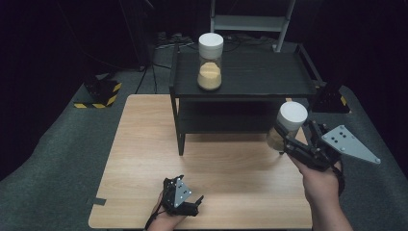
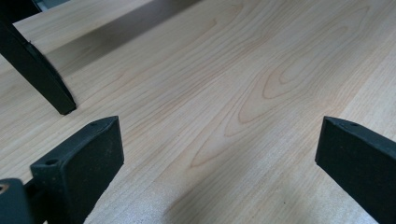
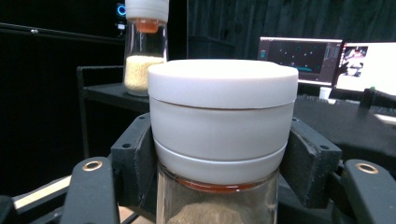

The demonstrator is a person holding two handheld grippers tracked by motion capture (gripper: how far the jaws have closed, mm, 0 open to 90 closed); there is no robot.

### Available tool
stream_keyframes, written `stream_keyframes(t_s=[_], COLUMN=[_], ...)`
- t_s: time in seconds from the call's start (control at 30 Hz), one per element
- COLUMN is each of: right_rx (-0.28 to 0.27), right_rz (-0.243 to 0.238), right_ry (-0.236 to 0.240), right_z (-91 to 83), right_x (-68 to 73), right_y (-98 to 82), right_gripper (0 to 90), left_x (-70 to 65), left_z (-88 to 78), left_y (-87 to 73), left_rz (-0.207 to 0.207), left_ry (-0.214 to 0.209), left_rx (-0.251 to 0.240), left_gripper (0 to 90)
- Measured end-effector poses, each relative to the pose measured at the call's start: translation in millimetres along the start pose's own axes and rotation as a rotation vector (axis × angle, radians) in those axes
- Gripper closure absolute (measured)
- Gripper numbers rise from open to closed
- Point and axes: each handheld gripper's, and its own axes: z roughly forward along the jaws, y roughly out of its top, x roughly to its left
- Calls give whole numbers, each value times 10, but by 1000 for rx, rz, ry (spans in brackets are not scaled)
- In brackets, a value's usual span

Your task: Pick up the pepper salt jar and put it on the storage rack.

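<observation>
My right gripper (image 1: 284, 144) is clamped on a white-lidded jar (image 1: 288, 126) — upright, held off the table (image 1: 144, 159) just right of the black shelf (image 1: 240, 77), whose top lies up-left. Left gripper (image 1: 185, 202) sits on the table — jaws wide, holding nothing.

White-lidded glass jar (image 1: 287, 126), upright, aloft

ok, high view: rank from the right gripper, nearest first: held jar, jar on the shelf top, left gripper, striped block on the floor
1. Held jar, clamped in the right gripper, at the table's right edge.
2. Jar on the shelf top, up and to the left, on the black shelf.
3. Left gripper, at the near table edge; close to 2, hard to call.
4. Striped block, far left on the floor.
</observation>
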Motion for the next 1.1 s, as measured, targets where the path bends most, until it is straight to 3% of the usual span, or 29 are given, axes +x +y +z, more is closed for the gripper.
stream_keyframes(t_s=[0.63, 1.1], right_rx=[-43, -67], right_rz=[-22, 1], right_ry=[-32, -46], right_z=[161, 314], right_x=[33, 16], right_y=[416, 618], right_gripper=[342, 342], left_x=[32, 58], left_z=[-2, -5], left_y=[-12, -23], left_rz=[-7, -19], left_ry=[-16, -24], left_rx=[-6, -12], left_gripper=[13, 13])
